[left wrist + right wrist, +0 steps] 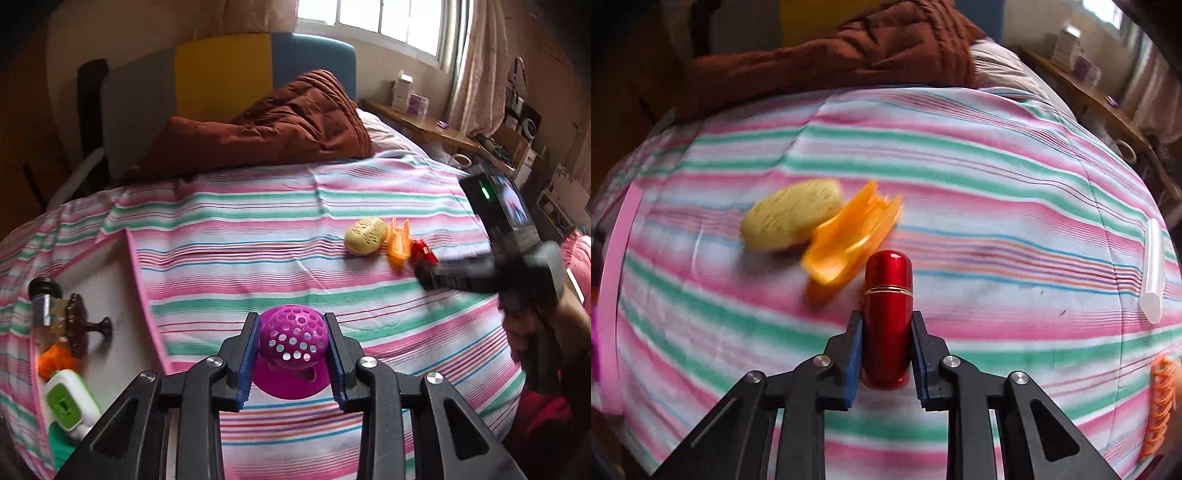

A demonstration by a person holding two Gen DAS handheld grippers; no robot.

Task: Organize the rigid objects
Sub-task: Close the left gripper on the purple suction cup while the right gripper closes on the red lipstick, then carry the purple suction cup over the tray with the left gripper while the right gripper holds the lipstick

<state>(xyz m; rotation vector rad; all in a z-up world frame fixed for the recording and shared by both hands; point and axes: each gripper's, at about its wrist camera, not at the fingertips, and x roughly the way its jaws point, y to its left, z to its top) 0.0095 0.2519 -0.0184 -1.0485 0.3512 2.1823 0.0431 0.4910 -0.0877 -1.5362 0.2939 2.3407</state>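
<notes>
**Both grippers loaded, box waiting at the bed's left edge**

The magenta perforated ball (293, 338) on its flared base sits pinched between the blue pads of the left gripper (293, 354), low over the striped bedspread (258, 236) near the front edge of the bed. Over toward the right side, the right gripper (887, 350) is clamped on a red capsule-shaped tube (887, 314) with a thin gold band, pads pressed against its flanks. Just beyond the tube lie an orange plastic piece (849, 240) and, touching it, a yellow oval block (792, 214). A clear stick (1152, 269) lies near the right edge, well apart from the rest.

At the left edge stands a white box (118, 288) with pink trim, already holding a brown knobbed piece (83, 326), a green-and-white gadget (68, 400) and other bits I can't make out.

This looks like the gathering step, both picks made. Next, I'd judge, each load needs carrying to the box and releasing clear of what's inside.
</notes>
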